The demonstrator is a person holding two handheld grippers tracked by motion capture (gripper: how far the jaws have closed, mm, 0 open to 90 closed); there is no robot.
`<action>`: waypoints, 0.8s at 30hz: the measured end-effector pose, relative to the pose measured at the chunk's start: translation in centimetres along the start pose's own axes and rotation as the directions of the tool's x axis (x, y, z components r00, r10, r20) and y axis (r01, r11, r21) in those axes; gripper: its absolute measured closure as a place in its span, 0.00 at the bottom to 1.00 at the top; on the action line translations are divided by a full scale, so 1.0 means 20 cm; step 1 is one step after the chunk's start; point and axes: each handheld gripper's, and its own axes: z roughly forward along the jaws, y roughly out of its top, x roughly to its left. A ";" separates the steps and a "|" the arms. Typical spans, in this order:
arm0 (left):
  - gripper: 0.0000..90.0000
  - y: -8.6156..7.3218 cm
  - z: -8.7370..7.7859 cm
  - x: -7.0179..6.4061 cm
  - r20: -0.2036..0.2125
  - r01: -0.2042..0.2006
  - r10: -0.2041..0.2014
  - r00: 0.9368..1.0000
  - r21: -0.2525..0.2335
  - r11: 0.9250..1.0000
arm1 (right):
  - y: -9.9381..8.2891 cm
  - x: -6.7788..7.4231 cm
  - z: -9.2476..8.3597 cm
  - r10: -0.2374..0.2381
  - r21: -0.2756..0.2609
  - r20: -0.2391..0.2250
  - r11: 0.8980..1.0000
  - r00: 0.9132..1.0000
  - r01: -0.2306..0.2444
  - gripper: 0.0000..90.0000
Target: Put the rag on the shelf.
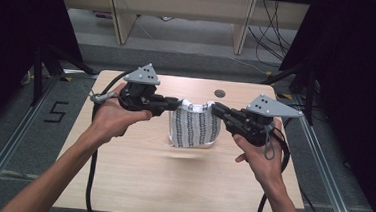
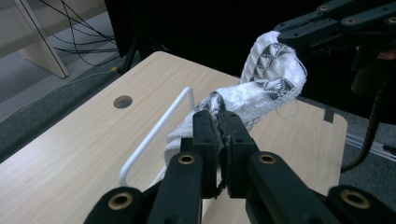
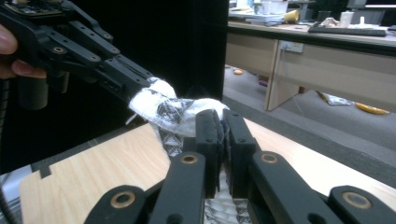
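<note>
High view: one patterned cloth (image 1: pixel 194 126), two grippers clamping its top corners.

A cloth (image 1: pixel 194 126) is held above the table (image 1: pixel 136 177) at centre frame, between the left tool (image 1: pixel 176 105) and the right tool (image 1: pixel 216 109).

One white patterned cloth (image 1: pixel 194 126) is seen over one wooden table (image 1: pixel 136 167), beside one white wire frame (image 2: pixel 154 135). Two grippers are counted, the left gripper (image 1: pixel 178 104) and the right gripper (image 1: pixel 215 108), each held in one hand.
</note>
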 end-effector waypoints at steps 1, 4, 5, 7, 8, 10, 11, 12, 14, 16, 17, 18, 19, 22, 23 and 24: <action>0.95 0.01 0.01 0.01 -0.004 0.001 -0.001 1.000 -0.003 1.000 | 0.00 -0.01 0.01 0.012 -0.003 -0.004 1.000 1.000 -0.012 0.96; 0.95 0.04 0.03 0.04 -0.017 0.007 -0.007 1.000 -0.007 1.000 | 0.02 -0.04 0.03 0.034 0.001 0.016 0.999 0.999 -0.034 0.96; 0.95 0.05 0.03 0.05 -0.022 0.015 -0.015 1.000 -0.002 1.000 | 0.02 -0.05 0.04 0.050 -0.001 0.011 0.999 0.999 -0.050 0.96; 0.95 0.06 0.05 0.08 -0.029 0.027 -0.028 0.999 -0.020 0.999 | 0.03 -0.08 0.06 0.035 -0.017 0.020 0.999 0.999 -0.034 0.96; 0.95 0.07 0.06 0.09 -0.034 0.035 -0.036 0.999 -0.024 0.999 | 0.04 -0.08 0.07 0.057 0.000 0.027 0.998 0.998 -0.057 0.96; 0.95 0.09 0.08 0.12 -0.043 0.049 -0.051 0.998 -0.036 0.998 | 0.06 -0.11 0.10 0.052 -0.010 0.044 0.999 0.998 -0.051 0.96; 0.95 0.10 0.09 0.14 -0.050 0.060 -0.061 0.997 -0.035 0.998 | 0.06 -0.12 0.11 0.062 -0.001 0.044 0.998 0.997 -0.062 0.96; 0.95 0.11 0.10 0.16 -0.052 0.071 -0.074 0.996 -0.042 0.997 | 0.07 -0.14 0.13 0.049 -0.014 0.061 0.999 0.997 -0.048 0.96; 0.95 0.12 0.13 0.20 -0.059 0.096 -0.100 0.993 -0.065 0.993 | 0.09 -0.17 0.15 0.072 -0.003 0.070 0.997 0.995 -0.072 0.96; 0.95 0.12 0.15 0.24 -0.066 0.122 -0.126 0.990 -0.070 0.990 | 0.10 -0.20 0.19 0.077 -0.005 0.077 0.997 0.994 -0.077 0.96; 0.95 0.13 0.17 0.25 -0.073 0.133 -0.139 0.988 -0.076 0.988 | 0.11 -0.21 0.21 0.088 0.002 0.086 0.996 0.992 -0.089 0.96; 0.95 0.13 0.18 0.28 -0.077 0.145 -0.151 0.986 -0.081 0.986 | 0.12 -0.23 0.23 0.079 -0.001 0.093 0.997 0.993 -0.079 0.96; 0.95 0.13 0.19 0.30 -0.086 0.155 -0.163 0.983 -0.091 0.984 | 0.12 -0.25 0.25 0.097 0.007 0.100 0.995 0.990 -0.098 0.96; 0.95 0.11 0.23 0.37 -0.079 0.213 -0.224 0.971 -0.127 0.969 | 0.13 -0.32 0.32 0.097 0.025 0.123 0.995 0.988 -0.101 0.96; 0.95 0.11 0.24 0.39 -0.081 0.241 -0.253 0.964 -0.132 0.961 | 0.13 -0.34 0.34 0.100 0.026 0.138 0.994 0.985 -0.104 0.96; 0.95 0.10 0.26 0.42 -0.090 0.255 -0.267 0.959 -0.128 0.958 | 0.13 -0.35 0.36 0.115 0.036 0.145 0.992 0.983 -0.121 0.96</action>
